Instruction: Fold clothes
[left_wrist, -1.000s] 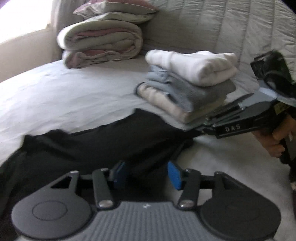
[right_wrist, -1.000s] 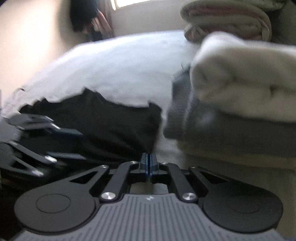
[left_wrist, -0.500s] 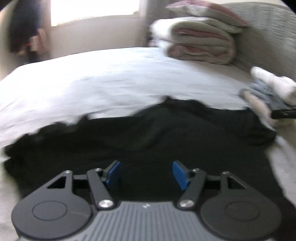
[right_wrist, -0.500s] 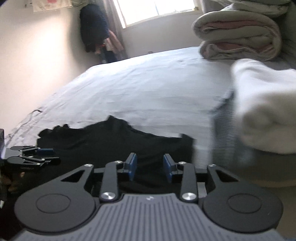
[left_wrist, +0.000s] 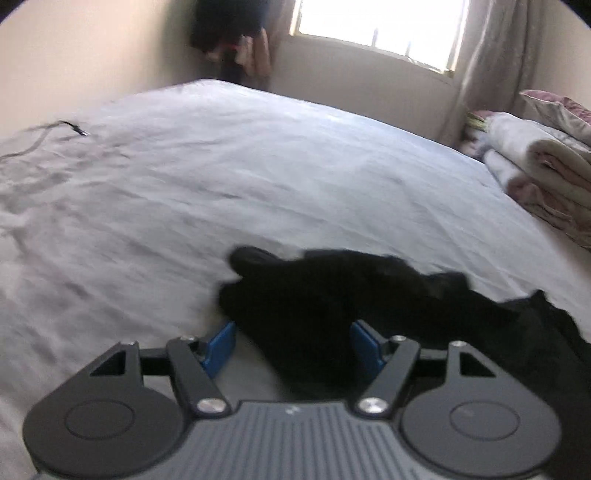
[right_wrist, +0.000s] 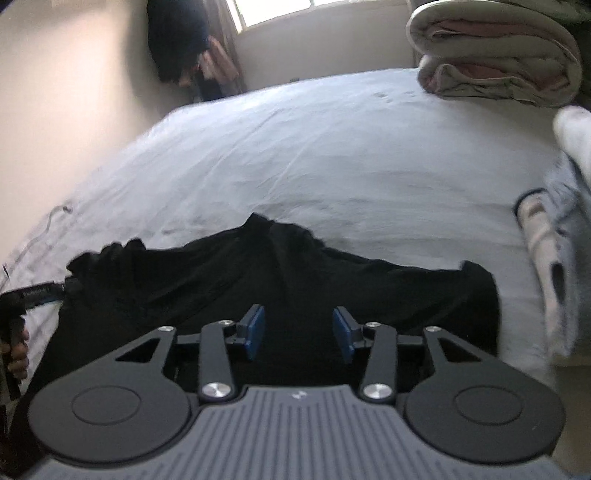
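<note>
A black garment lies spread sideways across the white bed sheet. My right gripper hovers over its near edge; its jaws are opening, with black cloth below them and nothing pressed between the blue pads. In the left wrist view the garment's bunched left end lies between the fingers of my left gripper. Those jaws are opening too, and the pads stand apart from the cloth. The left gripper also shows at the garment's left end in the right wrist view, with a hand holding it.
A stack of folded clothes sits on the bed to the right of the garment. Folded blankets lie at the far right. A cable trails on the sheet at left. Dark clothes hang in the corner by the window.
My left gripper swept left along the garment to its left end and its jaws widened. My right gripper went from shut to open and drew back from the folded stack.
</note>
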